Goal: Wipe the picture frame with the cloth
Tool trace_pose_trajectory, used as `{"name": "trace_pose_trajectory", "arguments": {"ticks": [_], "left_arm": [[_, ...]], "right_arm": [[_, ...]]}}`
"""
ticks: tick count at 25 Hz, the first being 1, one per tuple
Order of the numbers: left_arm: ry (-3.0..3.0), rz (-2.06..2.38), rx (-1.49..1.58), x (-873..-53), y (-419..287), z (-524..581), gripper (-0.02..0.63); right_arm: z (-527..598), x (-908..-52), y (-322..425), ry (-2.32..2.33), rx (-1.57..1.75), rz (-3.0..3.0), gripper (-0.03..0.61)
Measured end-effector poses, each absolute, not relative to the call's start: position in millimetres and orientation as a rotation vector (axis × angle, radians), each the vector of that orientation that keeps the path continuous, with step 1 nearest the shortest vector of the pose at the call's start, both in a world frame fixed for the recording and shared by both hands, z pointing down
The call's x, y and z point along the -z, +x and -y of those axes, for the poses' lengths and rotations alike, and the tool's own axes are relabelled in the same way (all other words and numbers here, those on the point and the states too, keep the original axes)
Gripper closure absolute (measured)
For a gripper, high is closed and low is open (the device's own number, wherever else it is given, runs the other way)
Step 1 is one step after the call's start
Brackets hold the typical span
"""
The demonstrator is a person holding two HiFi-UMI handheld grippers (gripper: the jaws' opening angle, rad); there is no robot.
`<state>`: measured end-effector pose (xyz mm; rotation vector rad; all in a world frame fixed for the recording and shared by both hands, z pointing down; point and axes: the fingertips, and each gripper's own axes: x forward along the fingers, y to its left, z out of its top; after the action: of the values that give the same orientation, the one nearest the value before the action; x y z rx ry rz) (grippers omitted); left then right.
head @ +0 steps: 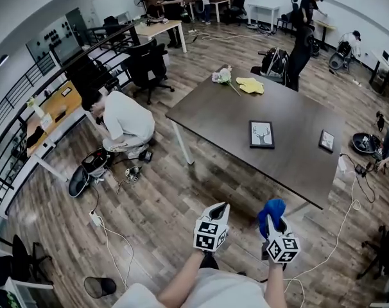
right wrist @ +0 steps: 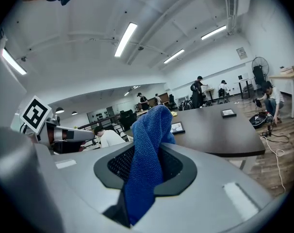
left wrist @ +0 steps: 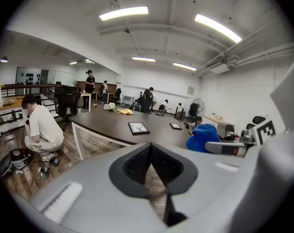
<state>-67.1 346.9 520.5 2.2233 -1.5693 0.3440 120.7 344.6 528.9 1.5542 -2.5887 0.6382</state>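
Right gripper [head: 272,228] jaws clenched on blue cloth [right wrist: 146,154]; left gripper [head: 219,209] jaws closed, empty; picture frame [head: 261,134] on tabletop [head: 297,165] well ahead of both.

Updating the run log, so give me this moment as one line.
left gripper: shut, empty | right gripper: shut on cloth | frame: flat on table, untouched | wiping: not yet begun
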Motion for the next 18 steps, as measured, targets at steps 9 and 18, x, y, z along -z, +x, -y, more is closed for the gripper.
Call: {"name": "trace_pose_trajectory", "arguments": {"ticks": [9,18], "left_arm": [[2.224,1.521,-0.287,-519.0,-145.3,-245.1,0.561],[2.268,1.402,-0.292,-520.1,-192.9,-180.8,0.561]], "right_arm": [[-262.0,-529.6,43.8,1.591,-0.604,2.524,0.480],[-210.4,-522.3,20.7,1.734,-0.550,2.400,0.480]]}}
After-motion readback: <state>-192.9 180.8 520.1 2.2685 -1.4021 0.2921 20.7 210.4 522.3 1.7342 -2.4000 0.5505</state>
